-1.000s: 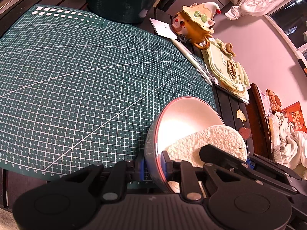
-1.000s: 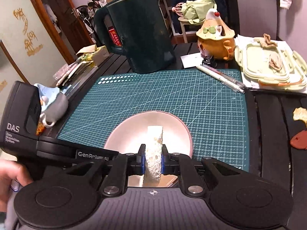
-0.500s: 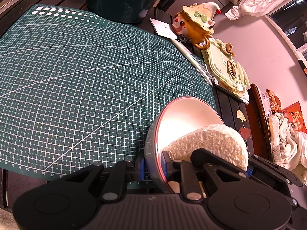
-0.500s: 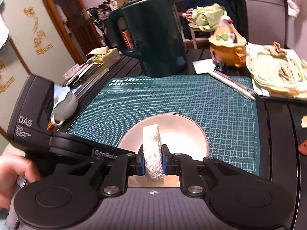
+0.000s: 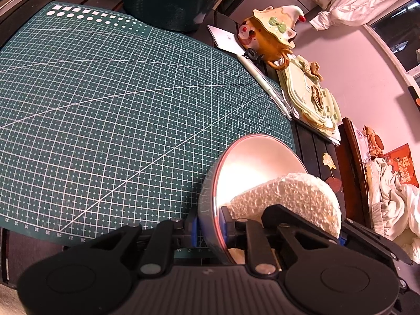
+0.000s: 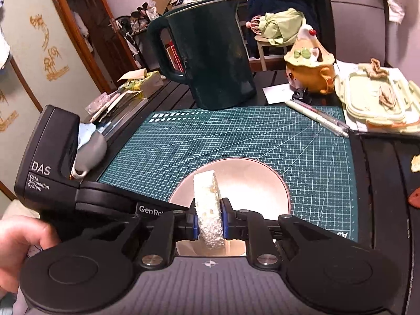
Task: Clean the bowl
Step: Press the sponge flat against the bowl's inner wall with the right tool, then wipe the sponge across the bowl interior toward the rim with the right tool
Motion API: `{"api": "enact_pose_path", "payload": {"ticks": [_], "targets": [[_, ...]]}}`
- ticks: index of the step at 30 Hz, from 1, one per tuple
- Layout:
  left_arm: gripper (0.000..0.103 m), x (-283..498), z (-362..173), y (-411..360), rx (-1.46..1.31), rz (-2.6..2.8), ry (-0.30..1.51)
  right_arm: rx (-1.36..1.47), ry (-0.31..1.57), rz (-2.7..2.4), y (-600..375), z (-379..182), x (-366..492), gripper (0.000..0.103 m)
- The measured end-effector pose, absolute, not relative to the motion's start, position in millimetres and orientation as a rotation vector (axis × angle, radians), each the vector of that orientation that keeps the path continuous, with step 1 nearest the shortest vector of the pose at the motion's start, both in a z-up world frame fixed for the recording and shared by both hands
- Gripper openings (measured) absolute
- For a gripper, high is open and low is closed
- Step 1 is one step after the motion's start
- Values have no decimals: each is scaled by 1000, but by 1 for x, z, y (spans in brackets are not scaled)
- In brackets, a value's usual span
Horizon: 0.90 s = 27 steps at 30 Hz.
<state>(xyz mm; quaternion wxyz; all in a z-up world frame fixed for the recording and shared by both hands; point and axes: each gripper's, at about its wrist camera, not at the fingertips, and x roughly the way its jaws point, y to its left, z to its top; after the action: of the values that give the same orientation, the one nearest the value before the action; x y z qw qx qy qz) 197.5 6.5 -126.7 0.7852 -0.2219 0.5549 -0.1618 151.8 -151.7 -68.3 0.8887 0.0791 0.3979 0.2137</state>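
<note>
With the left gripper pinching the bowl by its rim near the worktop's front edge, the right gripper's fingers clamp the sponge; hard scrubbing could twist the bowl free.

The left gripper pinches the rim of the tilted bowl above the green cutting mat; a white sponge sits inside.

Bowl on cutting mat; sponge inside bowl; jug behind mat; pens at right.
</note>
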Motion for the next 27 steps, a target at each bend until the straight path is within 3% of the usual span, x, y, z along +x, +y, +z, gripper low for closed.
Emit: {"api": "enact_pose_path", "payload": {"ticks": [27], "targets": [[14,225,-173,42,-517,-332,1205,89,795,396,-136,-64,143,12]]}}
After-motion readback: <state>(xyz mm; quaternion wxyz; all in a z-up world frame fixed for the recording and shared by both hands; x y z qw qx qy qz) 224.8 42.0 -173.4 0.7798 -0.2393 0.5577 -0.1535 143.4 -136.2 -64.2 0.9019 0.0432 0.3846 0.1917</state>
